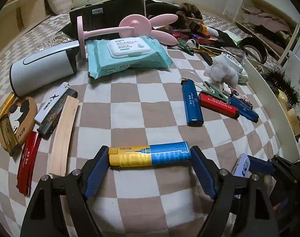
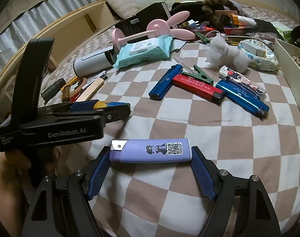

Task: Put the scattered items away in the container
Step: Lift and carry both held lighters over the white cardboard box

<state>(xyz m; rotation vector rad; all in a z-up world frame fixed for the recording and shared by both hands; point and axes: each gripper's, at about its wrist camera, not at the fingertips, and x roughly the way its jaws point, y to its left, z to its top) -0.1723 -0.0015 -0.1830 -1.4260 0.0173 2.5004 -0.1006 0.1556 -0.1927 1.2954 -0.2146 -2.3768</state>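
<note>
Lighters: yellow-blue one [image 1: 149,154] spans left gripper [image 1: 149,165]; purple one [image 2: 150,150] spans right gripper [image 2: 150,164].

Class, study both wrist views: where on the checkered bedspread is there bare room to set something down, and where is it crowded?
Bare: the middle of the checkered bedspread, between the wipes pack, the wooden strip and the blue lighter. Crowded: the left lighter row, the right lighter cluster, and the far clutter.

wipes pack [image 1: 128,56] behind lighters [image 1: 191,102], container [image 1: 268,90] right of lighters
</note>
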